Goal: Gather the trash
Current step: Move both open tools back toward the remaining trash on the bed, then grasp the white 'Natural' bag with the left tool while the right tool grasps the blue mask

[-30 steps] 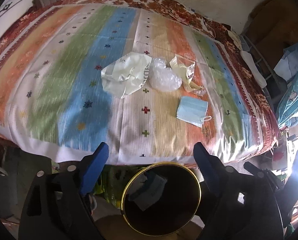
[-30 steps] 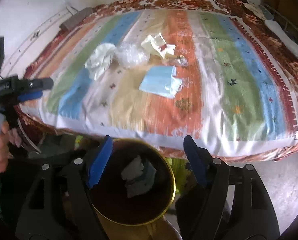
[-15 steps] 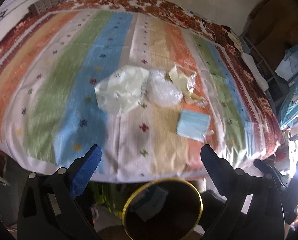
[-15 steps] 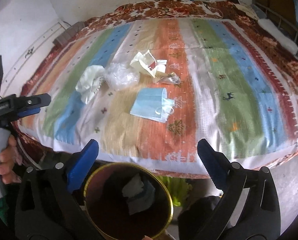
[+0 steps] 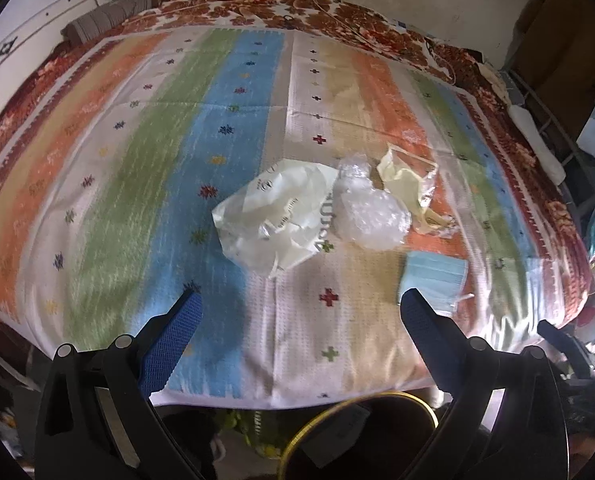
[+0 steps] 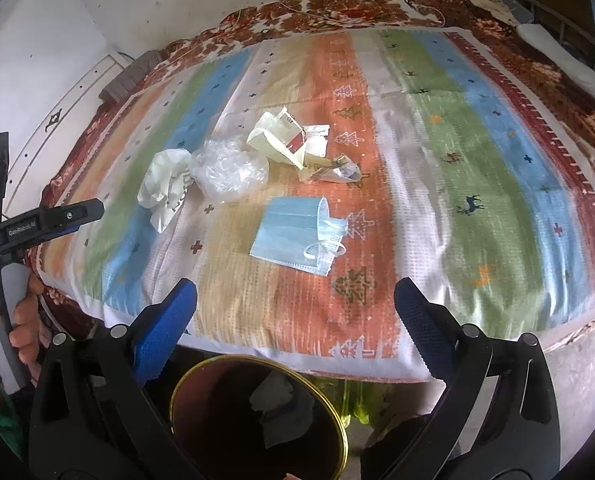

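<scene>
Trash on striped bed cover (image 6: 437,200): white bag (image 5: 273,216), clear wrap (image 5: 369,216), yellow wrapper (image 6: 277,136), blue mask (image 6: 297,236). Left gripper (image 5: 301,304), right gripper (image 6: 295,292) just opened wide, both empty. Bin (image 6: 329,412) below, scraps inside.

"GeoRobot AI" (small print) on left gripper (image 6: 57,220), partial dark lettering, unreadable, on white bag (image 5: 281,220)

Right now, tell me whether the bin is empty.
Not empty. The gold-rimmed bin below the bed's edge already holds crumpled pale scraps on its dark bottom.
</scene>
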Motion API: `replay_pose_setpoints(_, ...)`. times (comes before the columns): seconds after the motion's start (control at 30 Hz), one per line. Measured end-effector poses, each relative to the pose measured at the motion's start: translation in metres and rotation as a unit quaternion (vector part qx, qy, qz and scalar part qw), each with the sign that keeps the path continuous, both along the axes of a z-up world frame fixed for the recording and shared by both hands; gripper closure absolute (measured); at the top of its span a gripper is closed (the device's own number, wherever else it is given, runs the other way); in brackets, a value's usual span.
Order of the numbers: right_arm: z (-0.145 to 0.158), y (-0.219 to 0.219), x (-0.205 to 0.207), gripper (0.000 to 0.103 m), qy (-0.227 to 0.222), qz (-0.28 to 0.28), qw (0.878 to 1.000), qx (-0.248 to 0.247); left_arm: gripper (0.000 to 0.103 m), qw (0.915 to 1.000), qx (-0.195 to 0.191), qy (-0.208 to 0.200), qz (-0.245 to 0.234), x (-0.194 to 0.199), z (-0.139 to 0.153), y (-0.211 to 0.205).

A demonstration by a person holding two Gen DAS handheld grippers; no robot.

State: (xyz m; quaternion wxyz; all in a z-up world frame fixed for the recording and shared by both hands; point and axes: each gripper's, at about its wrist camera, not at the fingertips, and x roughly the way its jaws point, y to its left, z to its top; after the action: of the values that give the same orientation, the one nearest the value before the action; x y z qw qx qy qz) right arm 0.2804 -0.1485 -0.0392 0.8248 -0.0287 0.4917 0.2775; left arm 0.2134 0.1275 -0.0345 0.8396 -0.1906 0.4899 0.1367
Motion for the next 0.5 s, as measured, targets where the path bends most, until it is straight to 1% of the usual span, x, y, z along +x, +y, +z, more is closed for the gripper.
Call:
replay_pose_setpoints(0.1, -0.005, 0.002, 0.008, 0.009, 0.004, -0.003, 1.000, 0.003, 0.006, 1.0000, -0.002, 0.003, 0.004, 0.006, -0.005, 0.011)
replay_pose_setpoints(0.23, -0.012, 0.009, 0.020, 0.009, 0.001, -0.001, 1.000, 0.000, 0.006, 0.9994, -0.031, 0.001, 0.012, 0.011, -0.011, 0.026)
replay_pose_setpoints(0.27, -0.013, 0.010, 0.022, 0.011, 0.002, 0.000, 1.000, 0.001, 0.006, 0.9992, -0.037, 0.001, 0.014, 0.012, -0.013, 0.029)
replay_pose_setpoints(0.37, -0.019, 0.013, 0.033, 0.013, 0.006, 0.001, 1.000, 0.004, 0.006, 0.9991, -0.037, 0.001, 0.019, 0.016, -0.020, 0.040)
replay_pose_setpoints(0.5, -0.029, 0.016, 0.046, 0.018, 0.014, 0.001, 1.000, 0.005, 0.006, 0.9987, -0.048, 0.003, 0.019, 0.021, -0.028, 0.051)
